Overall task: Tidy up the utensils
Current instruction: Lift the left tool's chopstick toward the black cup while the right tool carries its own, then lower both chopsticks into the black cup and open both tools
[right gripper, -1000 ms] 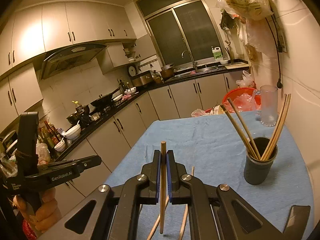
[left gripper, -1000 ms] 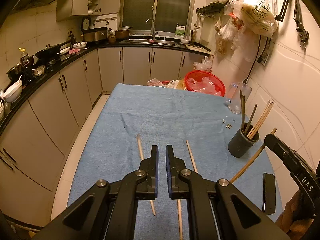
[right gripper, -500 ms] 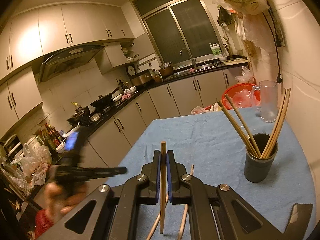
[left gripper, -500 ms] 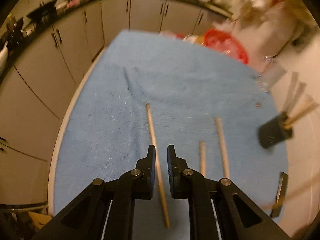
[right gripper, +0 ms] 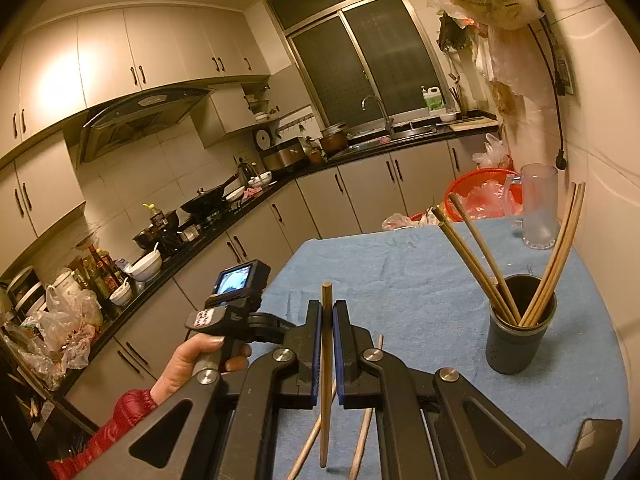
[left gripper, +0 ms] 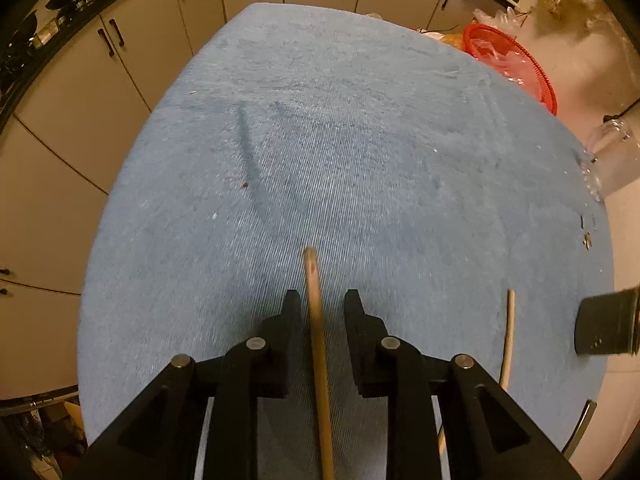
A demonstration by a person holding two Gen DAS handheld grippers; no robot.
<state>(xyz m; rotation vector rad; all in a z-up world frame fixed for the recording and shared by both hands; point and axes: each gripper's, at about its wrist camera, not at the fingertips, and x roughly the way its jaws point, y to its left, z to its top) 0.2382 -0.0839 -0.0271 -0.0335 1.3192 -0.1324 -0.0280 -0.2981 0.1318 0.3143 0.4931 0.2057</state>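
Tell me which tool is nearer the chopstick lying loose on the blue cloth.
Left. The left tool straddles the chopstick, opening, pads clear. The right tool hangs above, clamping another chopstick.

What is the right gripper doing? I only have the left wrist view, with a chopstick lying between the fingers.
Observer: The right gripper is shut on the held chopstick, which is upright above the blue cloth.
Operator: What is in the dark holder at my right edge?
Observer: The holder stands upright with several chopsticks leaning in it.
Operator: How is my gripper being held?
Observer: A hand in a red sleeve grips the handle of the left gripper, whose jaws are opening with the lying chopstick between them.
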